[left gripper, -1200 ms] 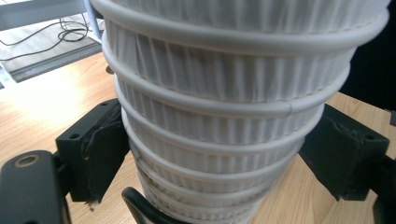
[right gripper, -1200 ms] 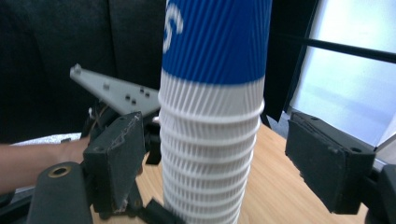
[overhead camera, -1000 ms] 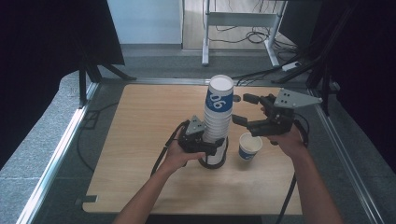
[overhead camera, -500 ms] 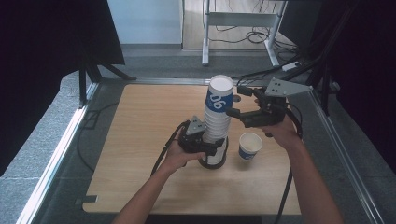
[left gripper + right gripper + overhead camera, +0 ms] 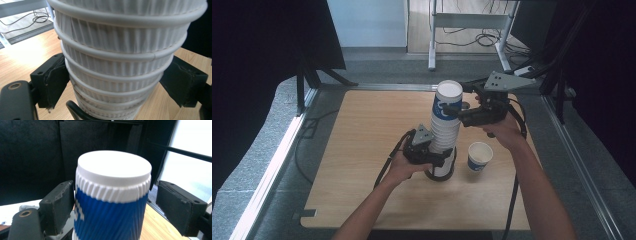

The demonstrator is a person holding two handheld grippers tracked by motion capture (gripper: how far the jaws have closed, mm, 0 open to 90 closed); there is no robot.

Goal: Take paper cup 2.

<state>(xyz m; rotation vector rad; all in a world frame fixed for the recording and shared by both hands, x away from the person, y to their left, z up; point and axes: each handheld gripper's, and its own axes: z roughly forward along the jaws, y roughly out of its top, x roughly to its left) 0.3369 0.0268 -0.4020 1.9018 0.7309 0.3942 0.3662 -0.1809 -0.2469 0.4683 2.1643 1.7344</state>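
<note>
1. white ribbed paper cups, nested upside down into a tall cup stack (image 5: 445, 131), stand upright near the middle of the wooden table (image 5: 362, 145).
2. left gripper (image 5: 438, 159) clamps the lowest part of the stack; in the left gripper view both black pads (image 5: 55, 77) press on the ribbed wall, at 9 and 3 o'clock of it.
3. right gripper (image 5: 451, 112) is at the top of the stack, reaching in from 3 o'clock in the high view. its jaws have just been opening. in the right gripper view the top cup (image 5: 112, 202), blue-printed with a flat white base up, stands between the fingers (image 5: 58, 205): the left one just beside or touching the wall, cannot tell which; the right one clear of it. no grip.
4. single cup (image 5: 479, 157), mouth up, stands on the table at about 3 o'clock of the stack base, apart from it. its inside looks empty.
</note>
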